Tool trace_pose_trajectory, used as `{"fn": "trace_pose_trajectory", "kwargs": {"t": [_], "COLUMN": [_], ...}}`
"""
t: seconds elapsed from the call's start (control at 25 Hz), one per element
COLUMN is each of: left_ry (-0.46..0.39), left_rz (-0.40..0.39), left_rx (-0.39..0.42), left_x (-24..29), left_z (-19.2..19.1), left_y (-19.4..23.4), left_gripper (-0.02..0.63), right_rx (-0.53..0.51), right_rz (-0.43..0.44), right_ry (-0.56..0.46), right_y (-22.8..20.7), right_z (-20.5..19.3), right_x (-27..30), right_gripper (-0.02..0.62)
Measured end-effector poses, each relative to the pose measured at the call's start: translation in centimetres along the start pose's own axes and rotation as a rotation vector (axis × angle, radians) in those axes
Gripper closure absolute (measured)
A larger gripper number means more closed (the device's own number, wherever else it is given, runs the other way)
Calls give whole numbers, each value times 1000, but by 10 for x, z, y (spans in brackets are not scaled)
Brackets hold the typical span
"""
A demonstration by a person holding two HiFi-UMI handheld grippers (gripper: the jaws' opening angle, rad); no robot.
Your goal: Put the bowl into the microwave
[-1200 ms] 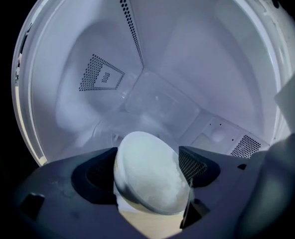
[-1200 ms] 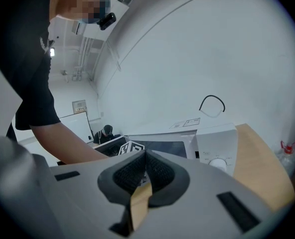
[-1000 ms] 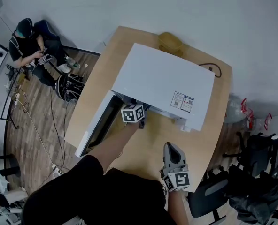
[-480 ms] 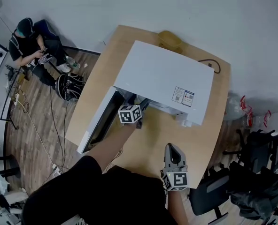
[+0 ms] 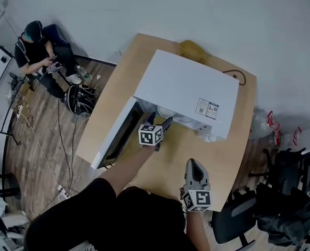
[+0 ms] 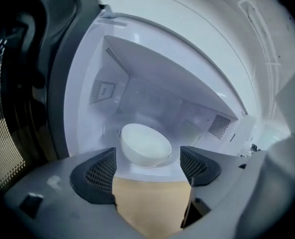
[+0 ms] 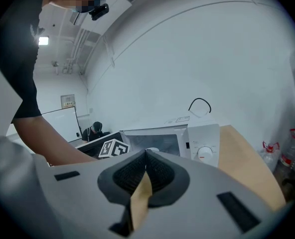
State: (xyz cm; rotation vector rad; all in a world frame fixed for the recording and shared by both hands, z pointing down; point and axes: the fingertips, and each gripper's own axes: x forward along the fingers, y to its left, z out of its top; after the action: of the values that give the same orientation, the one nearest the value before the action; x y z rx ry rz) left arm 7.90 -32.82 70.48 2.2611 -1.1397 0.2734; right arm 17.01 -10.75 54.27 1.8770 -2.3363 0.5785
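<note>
Sitting inside microwave (image 5: 186,90): bowl (image 6: 145,144); left hand-held gripper (image 6: 147,166) released; right hand-held gripper (image 7: 145,171) clenched.

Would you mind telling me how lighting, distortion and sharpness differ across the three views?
Head view: even light, sharp, the white microwave top near glare, straight edges bowed. Left gripper view: heavy fisheye, black corners, bright cavity washing out the bowl. Right gripper view: same vignette, the right hand-held gripper soft up close, a mosaic patch at top left.

Bowl (image 6: 145,146) glossy and smooth (table (image 5: 109,106): matt wood).
</note>
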Motion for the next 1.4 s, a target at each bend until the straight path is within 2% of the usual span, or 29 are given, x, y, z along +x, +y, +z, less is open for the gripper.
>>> {"fn": "trace_pose_trajectory", "kwargs": {"t": [0.12,0.2,0.48,0.96,1.4], "left_ry": [38,67,106,141,125], "left_rz": [-23,-27,30,32,50], "left_rx": [137,181,163,260,232], "left_x": [1,3,17,48,75], "left_z": [-6,-10,-7,1,13], "left_y": [-7,-8,4,0,-2], "left_gripper": [236,236,238,238,238], "right_rx": [-5,-9,3,34,62], "right_rz": [4,9,11,-6,-18], "right_ry": [8,13,33,39,39], "right_y": [7,10,2,-22,-48], "right_z": [-4,-5,-11,-12,-7], "right_x": [0,-1,-1,6,18], "right_gripper": [535,535,535,535,535]}}
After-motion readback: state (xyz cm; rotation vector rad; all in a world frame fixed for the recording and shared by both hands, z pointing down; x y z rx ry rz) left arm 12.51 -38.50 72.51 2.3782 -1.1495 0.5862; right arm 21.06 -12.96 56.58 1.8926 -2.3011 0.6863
